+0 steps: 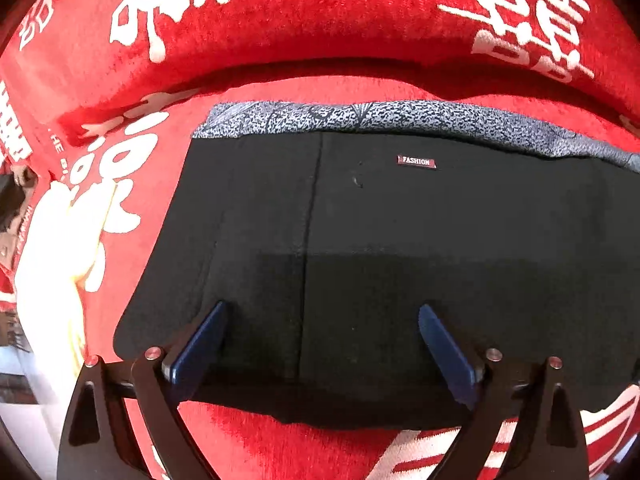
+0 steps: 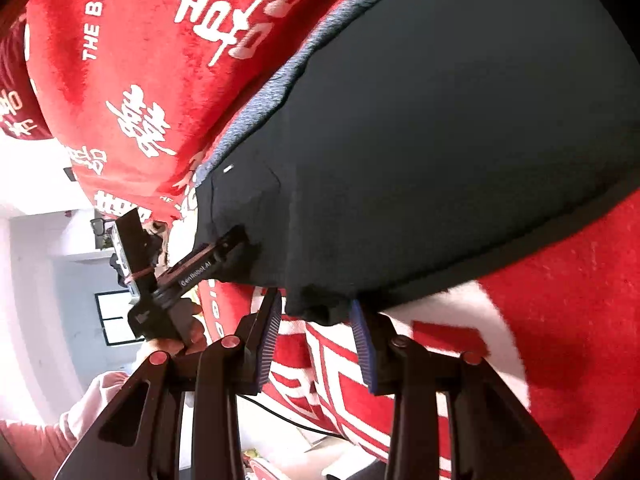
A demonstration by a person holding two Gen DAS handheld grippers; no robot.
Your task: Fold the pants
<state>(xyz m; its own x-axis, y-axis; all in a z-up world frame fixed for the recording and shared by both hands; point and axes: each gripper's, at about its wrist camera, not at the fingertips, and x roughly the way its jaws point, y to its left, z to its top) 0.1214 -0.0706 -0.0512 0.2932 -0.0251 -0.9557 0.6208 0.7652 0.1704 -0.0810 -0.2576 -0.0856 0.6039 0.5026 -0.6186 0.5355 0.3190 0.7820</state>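
Observation:
Black pants lie folded flat on a red blanket with white characters; a small "FASHION" label faces up. A grey patterned cloth shows under their far edge. My left gripper hovers open over the near part of the pants, its blue fingers spread wide with nothing between them. In the right wrist view my right gripper is open at the near edge of the pants, fingers on either side of a hanging fold. The left gripper shows there at the pants' left edge.
The red blanket covers a cushioned seat and backrest. A white striped pattern marks the front edge. A person's hand and pink sleeve show at lower left, with a white room behind.

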